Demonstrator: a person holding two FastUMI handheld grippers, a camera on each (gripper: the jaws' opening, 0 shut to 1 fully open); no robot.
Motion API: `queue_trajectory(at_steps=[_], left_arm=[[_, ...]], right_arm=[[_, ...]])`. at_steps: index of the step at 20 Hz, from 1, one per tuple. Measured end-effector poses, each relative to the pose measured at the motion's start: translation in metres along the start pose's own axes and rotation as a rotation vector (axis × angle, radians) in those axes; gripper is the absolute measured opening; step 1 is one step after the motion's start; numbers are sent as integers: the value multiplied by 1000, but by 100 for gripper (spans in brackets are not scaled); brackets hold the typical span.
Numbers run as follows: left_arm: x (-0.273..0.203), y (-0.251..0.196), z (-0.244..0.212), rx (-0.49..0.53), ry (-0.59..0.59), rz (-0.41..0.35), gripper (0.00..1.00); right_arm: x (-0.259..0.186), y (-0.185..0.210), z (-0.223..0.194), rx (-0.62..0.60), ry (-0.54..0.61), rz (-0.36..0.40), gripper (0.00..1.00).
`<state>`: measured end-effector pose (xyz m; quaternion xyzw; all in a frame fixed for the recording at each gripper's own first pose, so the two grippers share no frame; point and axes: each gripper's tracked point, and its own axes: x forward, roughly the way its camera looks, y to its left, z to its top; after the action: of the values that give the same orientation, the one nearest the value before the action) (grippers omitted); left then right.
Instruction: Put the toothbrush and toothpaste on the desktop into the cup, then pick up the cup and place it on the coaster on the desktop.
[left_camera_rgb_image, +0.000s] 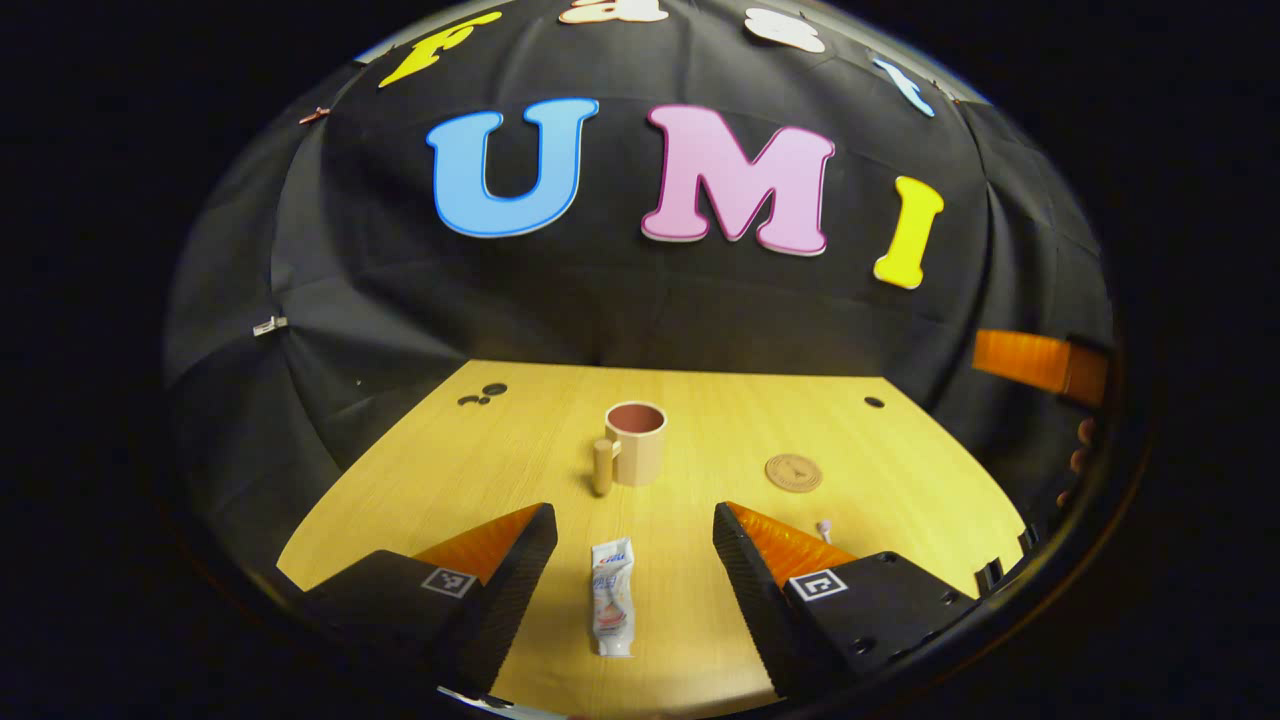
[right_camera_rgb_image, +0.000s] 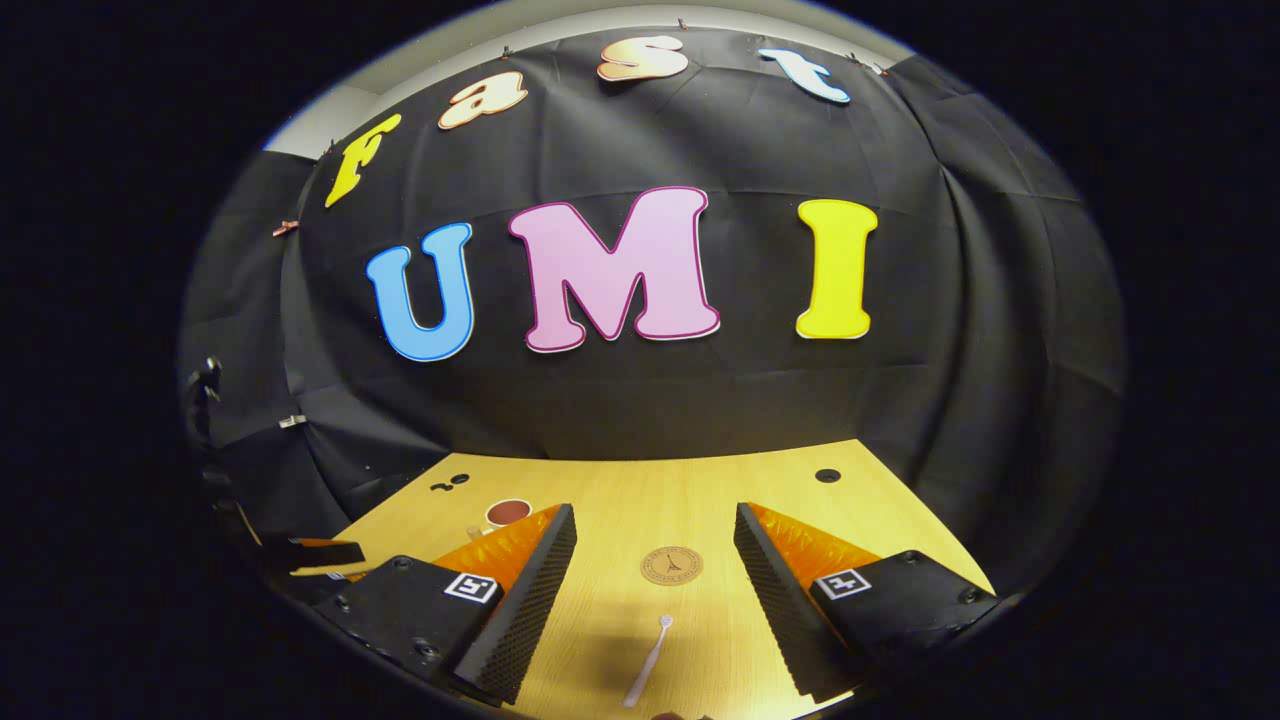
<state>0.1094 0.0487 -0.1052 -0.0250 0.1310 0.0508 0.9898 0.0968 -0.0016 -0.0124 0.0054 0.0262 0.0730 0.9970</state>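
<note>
Here, wide-open left gripper (left_camera_rgb_image: 634, 570) framing toothpaste tube (left_camera_rgb_image: 612, 596), wide-open right gripper (right_camera_rgb_image: 655, 590) framing toothbrush (right_camera_rgb_image: 648, 662), cup (right_camera_rgb_image: 507, 513) half hidden behind a finger.

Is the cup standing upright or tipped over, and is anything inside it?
Upright and empty. The cup stands on its base on the desktop, rim up, nothing inside. The toothpaste lies flat nearer the camera.

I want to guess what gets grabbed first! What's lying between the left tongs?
In the left gripper view, the toothpaste lies flat on the desktop between the open left tongs, untouched. The cup stands farther ahead.
</note>
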Motion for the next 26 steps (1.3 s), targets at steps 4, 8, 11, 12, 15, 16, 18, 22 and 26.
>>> queue_trajectory(at_steps=[4,8,11,12,15,16,18,22,26], left_arm=[[27,7,-40,-49,109,29,98],[49,11,-73,-61,196,66,98],[66,10,-97,-51,251,80,98],[70,9,-105,-48,269,81,98],[82,13,-128,-30,323,105,98],[87,16,-135,-27,334,119,98],[91,20,-151,-38,376,141,98],[94,18,-154,-40,377,123,93],[99,8,-152,-6,353,103,65]], right_arm=[[15,-10,-2,-2,14,14,98],[27,-19,-8,-11,32,32,98],[35,-26,-16,-26,54,46,98],[36,-28,-18,-28,59,47,98],[38,-35,-25,-28,76,46,100],[38,-37,-27,-27,81,44,98],[40,-41,-30,-19,85,41,98],[41,-47,-36,-10,99,32,98],[42,-48,-50,-7,118,25,99]])
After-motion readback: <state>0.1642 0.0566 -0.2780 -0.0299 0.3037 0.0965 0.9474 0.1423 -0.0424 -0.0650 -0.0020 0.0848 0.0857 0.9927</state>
